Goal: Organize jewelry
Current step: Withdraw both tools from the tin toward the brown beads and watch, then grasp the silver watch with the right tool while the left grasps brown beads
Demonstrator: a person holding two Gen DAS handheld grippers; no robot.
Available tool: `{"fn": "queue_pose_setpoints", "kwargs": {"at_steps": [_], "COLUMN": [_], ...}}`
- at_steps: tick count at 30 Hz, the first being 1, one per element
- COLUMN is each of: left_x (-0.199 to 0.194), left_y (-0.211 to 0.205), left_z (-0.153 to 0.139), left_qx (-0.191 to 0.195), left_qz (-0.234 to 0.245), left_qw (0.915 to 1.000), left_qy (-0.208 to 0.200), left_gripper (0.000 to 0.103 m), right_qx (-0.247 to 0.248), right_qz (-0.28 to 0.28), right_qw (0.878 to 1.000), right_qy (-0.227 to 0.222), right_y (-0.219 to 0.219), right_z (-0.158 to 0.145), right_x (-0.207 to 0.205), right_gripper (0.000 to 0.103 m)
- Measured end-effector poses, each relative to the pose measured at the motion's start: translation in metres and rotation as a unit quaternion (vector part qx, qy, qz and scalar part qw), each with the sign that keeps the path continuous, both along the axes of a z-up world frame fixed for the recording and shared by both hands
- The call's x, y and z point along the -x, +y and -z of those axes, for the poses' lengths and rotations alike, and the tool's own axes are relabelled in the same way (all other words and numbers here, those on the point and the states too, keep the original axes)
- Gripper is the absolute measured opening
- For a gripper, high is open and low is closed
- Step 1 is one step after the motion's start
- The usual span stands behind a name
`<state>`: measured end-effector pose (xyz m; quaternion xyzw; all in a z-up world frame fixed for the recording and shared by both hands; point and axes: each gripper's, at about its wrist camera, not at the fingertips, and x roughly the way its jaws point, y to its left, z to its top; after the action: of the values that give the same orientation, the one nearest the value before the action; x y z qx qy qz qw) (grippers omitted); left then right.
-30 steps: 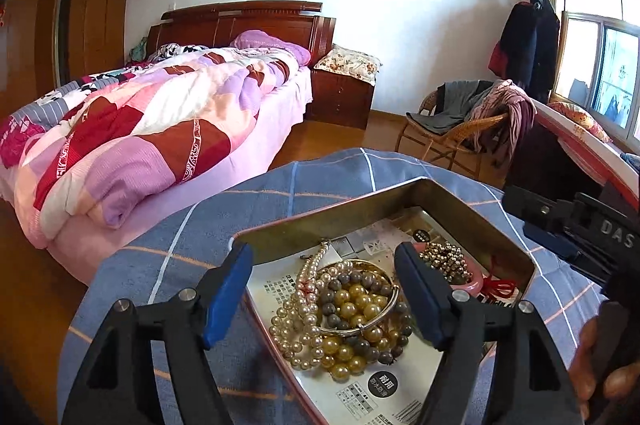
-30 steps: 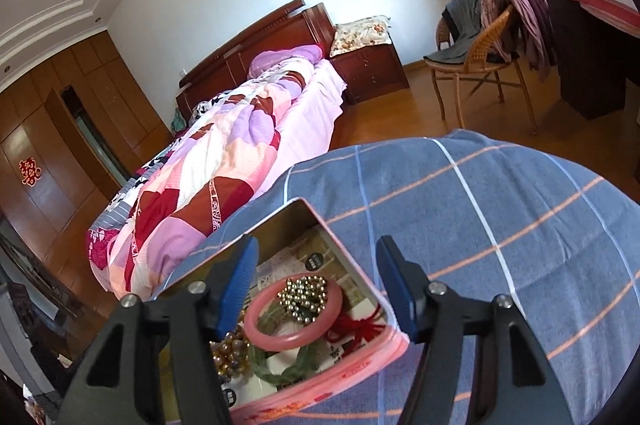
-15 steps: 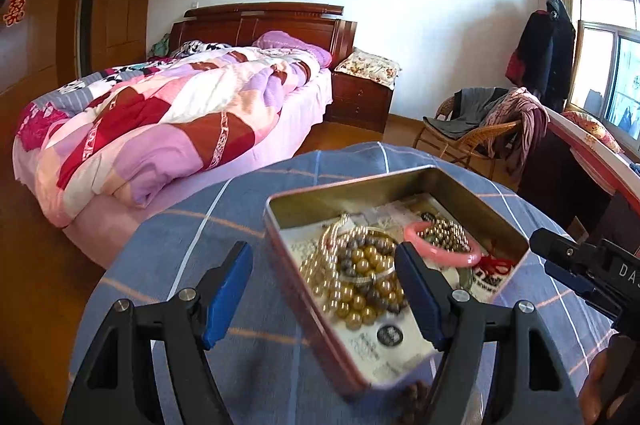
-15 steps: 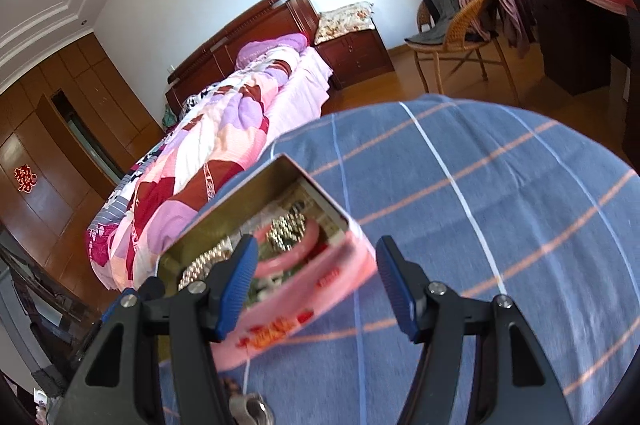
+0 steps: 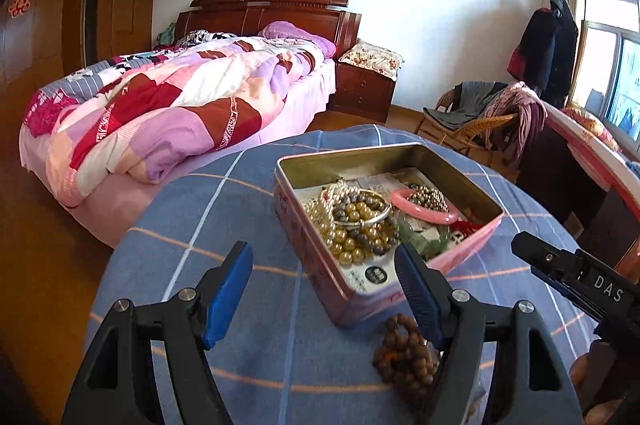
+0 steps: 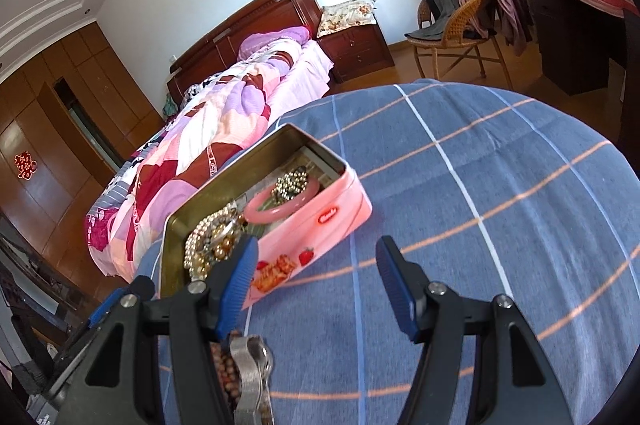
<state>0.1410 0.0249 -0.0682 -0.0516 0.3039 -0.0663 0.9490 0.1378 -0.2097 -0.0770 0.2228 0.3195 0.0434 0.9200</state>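
— Slid back from the pink tin [image 5: 384, 225] since a second ago: earlier right under the left gripper [image 5: 324, 281], now ahead of the blue pads, with more blue checked cloth [image 5: 240, 209] showing in front.

— Still lidless, resting on the cloth-covered counter [image 6: 480, 185]. Packed with a pink bangle [image 5: 424, 211], a gold and grey bead bracelet [image 5: 360, 225], a pearl strand [image 5: 324, 215], a silver bangle [image 5: 368, 219] and a cluster of small metallic beads [image 5: 430, 195].

— Outside the tin?

— Brown wooden bead bracelet [image 5: 404, 353] lying on the cloth just before the tin's near corner, by the left gripper's right finger. Beside it, in the right wrist view, a silver metal band [image 6: 252, 373].

— Jaws?

— Left: spread wide, gripping nothing. Right gripper [image 6: 316, 285]: apart too, only cloth between, tin just off its left finger.

— Beyond?

— Bed with pink patchwork quilt [image 5: 160, 121], wicker chair [image 5: 472, 129] draped with clothes.
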Motion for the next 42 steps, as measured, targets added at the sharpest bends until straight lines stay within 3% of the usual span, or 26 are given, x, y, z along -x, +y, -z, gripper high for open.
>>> {"fn": "queue_pose_setpoints", "kwargs": {"at_steps": [14, 27, 29, 34, 38, 42], "left_x": [0.033, 0.046, 0.046, 0.044, 0.045, 0.045], "left_y": [0.003, 0.006, 0.006, 0.010, 0.011, 0.014], "left_z": [0.007, 0.016, 0.017, 0.019, 0.020, 0.020], "left_qx": [-0.018, -0.021, -0.021, -0.015, -0.025, -0.027], "left_qz": [0.008, 0.015, 0.016, 0.009, 0.006, 0.002], "left_qw": [0.9996, 0.9979, 0.9975, 0.9971, 0.9966, 0.9966], "left_qy": [0.020, 0.059, 0.066, 0.075, 0.078, 0.078], "left_gripper": [0.073, 0.073, 0.073, 0.073, 0.073, 0.073], "right_qx": [-0.026, 0.008, 0.016, 0.052, 0.056, 0.094], "right_qz": [0.001, -0.039, -0.055, -0.100, -0.134, -0.142], "right_qw": [0.999, 0.998, 0.997, 0.991, 0.985, 0.981], "right_qy": [0.023, 0.039, 0.046, 0.078, 0.089, 0.097], "right_y": [-0.007, 0.011, 0.017, 0.041, 0.055, 0.072], "right_z": [0.012, 0.013, 0.015, 0.023, 0.027, 0.027], "right_x": [0.029, 0.044, 0.044, 0.032, 0.025, 0.022], "right_gripper": [0.066, 0.066, 0.062, 0.041, 0.039, 0.040]}}
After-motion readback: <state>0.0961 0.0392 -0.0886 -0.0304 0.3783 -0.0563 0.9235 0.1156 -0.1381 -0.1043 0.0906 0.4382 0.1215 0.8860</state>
